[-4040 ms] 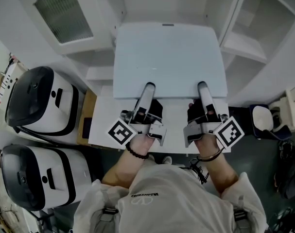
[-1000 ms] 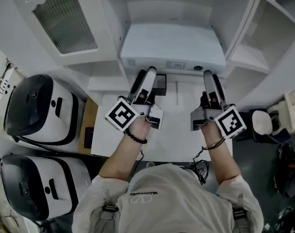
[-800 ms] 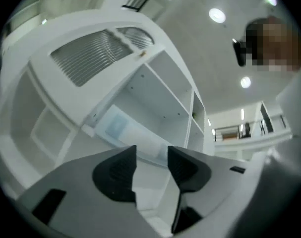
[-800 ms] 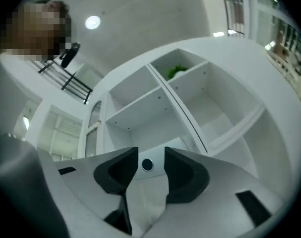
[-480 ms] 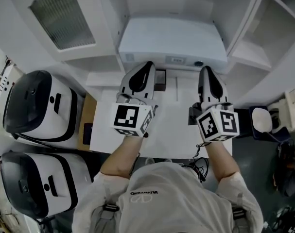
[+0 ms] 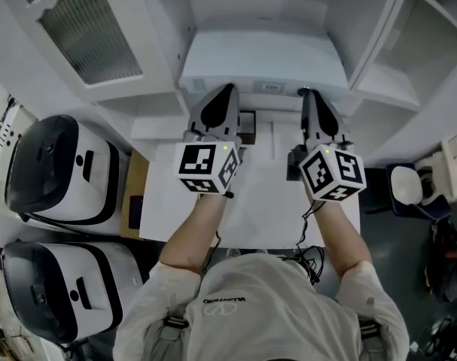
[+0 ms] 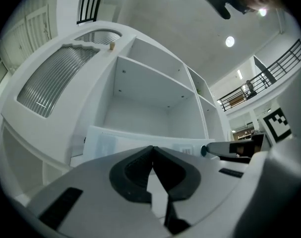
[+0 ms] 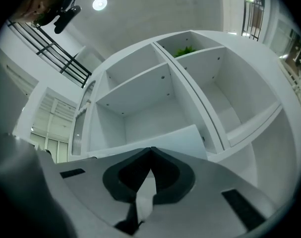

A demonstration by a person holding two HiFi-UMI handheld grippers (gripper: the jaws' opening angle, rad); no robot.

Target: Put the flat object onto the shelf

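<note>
The flat object is a wide white slab lying in the middle compartment of the white shelf, its front edge with a small label and a knob facing me. My left gripper points at that front edge on the left, my right gripper on the right. Both are shut tip to tip with nothing between the pads. In the left gripper view the slab shows just beyond the left gripper. In the right gripper view it lies past the right gripper.
A white table lies under my arms, with a small dark item near its back edge. Two white-and-black rounded machines stand at the left. A ribbed-glass cabinet door hangs open upper left. Side compartments are at the right.
Four seconds ago both grippers carried the slab over the table; it now rests in the shelf. Both grippers have let go, rolled their marker cubes upward and shut empty.
</note>
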